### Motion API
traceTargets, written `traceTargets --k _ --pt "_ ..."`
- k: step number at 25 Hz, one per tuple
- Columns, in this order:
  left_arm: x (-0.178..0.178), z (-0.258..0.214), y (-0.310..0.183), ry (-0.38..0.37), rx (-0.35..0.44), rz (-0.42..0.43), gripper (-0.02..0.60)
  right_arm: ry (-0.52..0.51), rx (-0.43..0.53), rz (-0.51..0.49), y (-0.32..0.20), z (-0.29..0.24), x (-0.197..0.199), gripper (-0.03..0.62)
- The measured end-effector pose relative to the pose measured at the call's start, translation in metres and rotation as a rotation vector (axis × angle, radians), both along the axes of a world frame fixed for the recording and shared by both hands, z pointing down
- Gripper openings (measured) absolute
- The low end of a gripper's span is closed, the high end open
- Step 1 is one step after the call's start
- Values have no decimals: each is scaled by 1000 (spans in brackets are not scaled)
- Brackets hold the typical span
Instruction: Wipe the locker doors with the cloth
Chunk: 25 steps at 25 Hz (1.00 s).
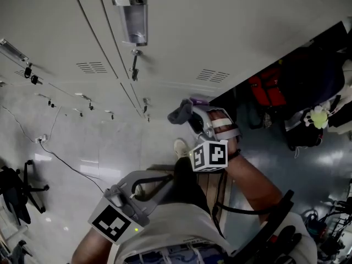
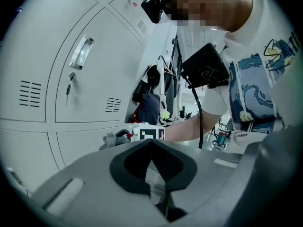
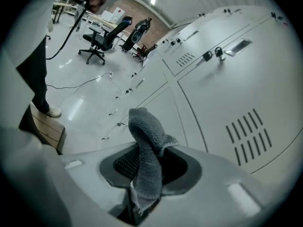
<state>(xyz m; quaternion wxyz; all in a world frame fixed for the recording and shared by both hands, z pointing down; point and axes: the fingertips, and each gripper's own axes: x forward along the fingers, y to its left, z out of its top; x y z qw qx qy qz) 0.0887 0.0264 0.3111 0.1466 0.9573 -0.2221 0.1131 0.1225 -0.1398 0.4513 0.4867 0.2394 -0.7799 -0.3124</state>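
Lowest in the head view, the left hand-held gripper (image 1: 127,198) hangs well below the locker doors (image 1: 220,32), while the right hand-held gripper (image 1: 192,120) sits near their bottom edge with a grey cloth (image 1: 177,114). From the left gripper view, its jaws are pressed together with nothing between them. From the right gripper view, the jaws are clamped on the cloth (image 3: 147,160), which sticks up just beside a vented door; whether it touches the door is unclear.

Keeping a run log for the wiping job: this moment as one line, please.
Right hand-held gripper: shut on grey terry cloth | left hand-held gripper: shut, empty | pale grey metal locker doors: cloth contact unclear
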Motion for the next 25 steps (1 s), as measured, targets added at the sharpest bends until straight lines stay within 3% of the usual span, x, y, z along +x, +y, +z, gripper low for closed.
traceTargets --k 3,7,13,25 --pt "-2 0 3 4 1 -2 2 -6 28 5 -9 -24 -5 112" --pt "-5 2 5 -4 -2 -16 2 28 48 -7 -28 -13 -4 112" --pt "-9 5 5 -13 -24 -52 2 66 16 -44 -35 33 -6 112" --pt "-17 20 -1 -52 -70 -93 2 88 -119 -20 -36 139 -5 112"
